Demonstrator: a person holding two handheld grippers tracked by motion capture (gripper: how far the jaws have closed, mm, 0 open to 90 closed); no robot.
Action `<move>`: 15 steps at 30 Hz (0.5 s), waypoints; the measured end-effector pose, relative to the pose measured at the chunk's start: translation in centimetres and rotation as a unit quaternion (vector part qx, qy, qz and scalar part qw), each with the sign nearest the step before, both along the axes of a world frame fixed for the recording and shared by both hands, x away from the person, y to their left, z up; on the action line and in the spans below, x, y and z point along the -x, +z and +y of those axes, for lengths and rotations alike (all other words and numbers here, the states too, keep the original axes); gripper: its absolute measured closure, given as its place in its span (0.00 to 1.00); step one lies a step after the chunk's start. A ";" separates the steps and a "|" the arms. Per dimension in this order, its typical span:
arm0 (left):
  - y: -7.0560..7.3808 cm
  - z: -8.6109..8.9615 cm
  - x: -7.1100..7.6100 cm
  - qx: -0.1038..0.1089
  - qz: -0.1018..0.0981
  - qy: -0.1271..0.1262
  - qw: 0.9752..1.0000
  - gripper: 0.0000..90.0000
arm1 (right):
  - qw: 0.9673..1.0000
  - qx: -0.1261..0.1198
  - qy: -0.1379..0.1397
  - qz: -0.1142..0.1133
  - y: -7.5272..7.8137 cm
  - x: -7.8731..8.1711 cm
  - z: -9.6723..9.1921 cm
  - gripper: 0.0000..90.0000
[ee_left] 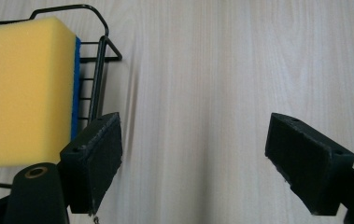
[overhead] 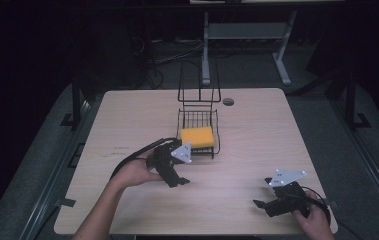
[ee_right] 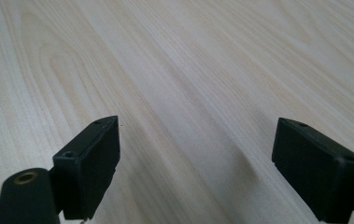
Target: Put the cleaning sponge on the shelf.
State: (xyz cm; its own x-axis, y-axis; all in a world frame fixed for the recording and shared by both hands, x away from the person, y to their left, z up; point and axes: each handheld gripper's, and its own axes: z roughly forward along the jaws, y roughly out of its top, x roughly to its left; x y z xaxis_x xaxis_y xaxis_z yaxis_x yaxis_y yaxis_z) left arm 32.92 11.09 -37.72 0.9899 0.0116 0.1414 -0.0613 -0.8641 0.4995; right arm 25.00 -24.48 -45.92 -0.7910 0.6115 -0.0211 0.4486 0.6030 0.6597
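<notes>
Table (overhead: 127, 120): light wood, bare apart from the rack, so I have free room to manoeuvre on both sides.

Rack (overhead: 199, 119): black wire, sits mid-table w/ its tall back frame on the far side. Low front edge faces me, so access is from the near side.

Sponge (overhead: 197, 136): yellow w/ a blue scrub layer, lies flat in the rack's near section, top face exposed. In the left gripper view it sits (ee_left: 23, 88) upper left, behind the wire rim.

Left gripper (overhead: 176, 181): I hold it just beside the rack's near left corner, low over the wood. Jaws wide apart, nothing between them. My read: that's clearance for the sponge's width.

Right gripper (overhead: 260, 204): parked near the front right edge, well apart from the rack, prob. to keep out of the left's way. Jaws spread wide, empty; bare wood ahead (ee_right: 193, 154).
</notes>
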 end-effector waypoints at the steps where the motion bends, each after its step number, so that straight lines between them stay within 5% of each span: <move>1: -0.1 0.2 0.2 0.001 -0.001 0.000 1.000 0.21 | 1.000 0.001 0.000 0.000 0.0 0.0 0.0 0.17; 15: -1.2 3.4 2.3 0.004 -0.002 0.022 1.000 0.21 | 1.000 0.007 -0.004 -0.003 -0.1 0.0 -0.1 0.17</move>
State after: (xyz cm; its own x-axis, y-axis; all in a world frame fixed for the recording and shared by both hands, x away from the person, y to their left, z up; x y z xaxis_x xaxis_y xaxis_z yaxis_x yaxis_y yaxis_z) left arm 30.64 14.48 -38.92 0.9879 0.0555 0.1450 -0.0259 -0.8620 0.5062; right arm 24.99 -24.56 -46.07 -0.7858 0.6175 -0.0343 0.4497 0.6086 0.6538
